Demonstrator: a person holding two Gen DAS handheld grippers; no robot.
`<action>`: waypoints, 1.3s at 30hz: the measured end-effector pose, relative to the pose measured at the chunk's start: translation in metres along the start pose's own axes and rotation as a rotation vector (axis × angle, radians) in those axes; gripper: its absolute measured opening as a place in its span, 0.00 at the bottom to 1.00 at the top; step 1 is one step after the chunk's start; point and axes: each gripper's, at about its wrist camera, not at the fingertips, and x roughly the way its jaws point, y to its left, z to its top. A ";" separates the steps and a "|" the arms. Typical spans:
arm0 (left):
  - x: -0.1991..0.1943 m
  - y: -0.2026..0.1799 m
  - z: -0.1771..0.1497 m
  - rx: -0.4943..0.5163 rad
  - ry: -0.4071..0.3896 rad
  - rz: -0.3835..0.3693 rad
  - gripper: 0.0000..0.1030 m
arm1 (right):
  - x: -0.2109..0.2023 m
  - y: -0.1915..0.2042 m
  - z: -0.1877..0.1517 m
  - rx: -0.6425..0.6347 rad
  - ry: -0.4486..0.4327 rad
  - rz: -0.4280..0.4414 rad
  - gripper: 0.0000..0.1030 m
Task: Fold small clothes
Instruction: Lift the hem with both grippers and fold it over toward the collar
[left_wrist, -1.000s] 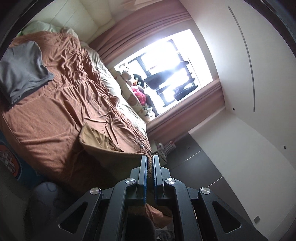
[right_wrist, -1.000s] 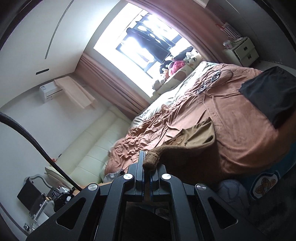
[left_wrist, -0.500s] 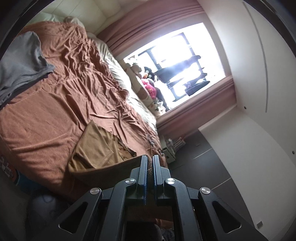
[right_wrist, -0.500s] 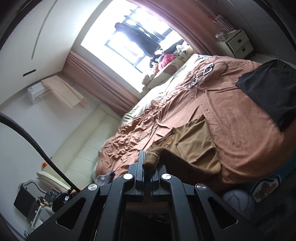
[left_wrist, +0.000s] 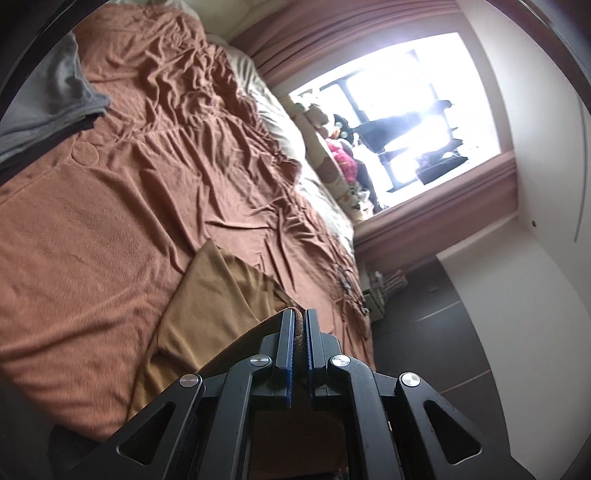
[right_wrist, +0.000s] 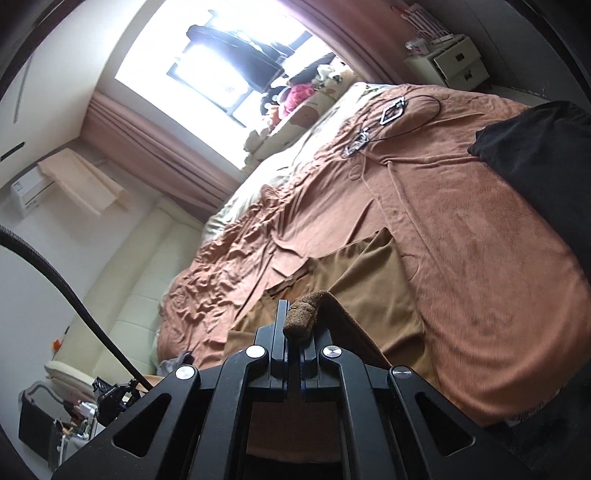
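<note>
The bed (left_wrist: 110, 240) has a wrinkled brown cover; on it lie a tan garment (left_wrist: 221, 295), grey folded clothes (left_wrist: 55, 99) and a black cloth (right_wrist: 535, 158).

Bright daylight pours in through the window (left_wrist: 399, 110), which glows so white it hides the outside. The bed (left_wrist: 110, 221) looks soft and a bit blurry. Both pictures bend round at the edges, with dark corners. The black gripper parts up close sit in shadow.

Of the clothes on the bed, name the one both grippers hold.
The tan garment, pinched by the left gripper and the right gripper. The grey one and the black one lie untouched.
</note>
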 end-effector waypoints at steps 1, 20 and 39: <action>0.009 0.003 0.005 -0.006 0.004 0.013 0.05 | 0.005 -0.001 0.003 0.004 0.006 -0.005 0.00; 0.131 0.049 0.049 -0.042 0.088 0.201 0.05 | 0.129 -0.017 0.053 0.056 0.143 -0.136 0.00; 0.213 0.099 0.066 -0.036 0.183 0.377 0.06 | 0.200 -0.043 0.072 0.102 0.234 -0.230 0.04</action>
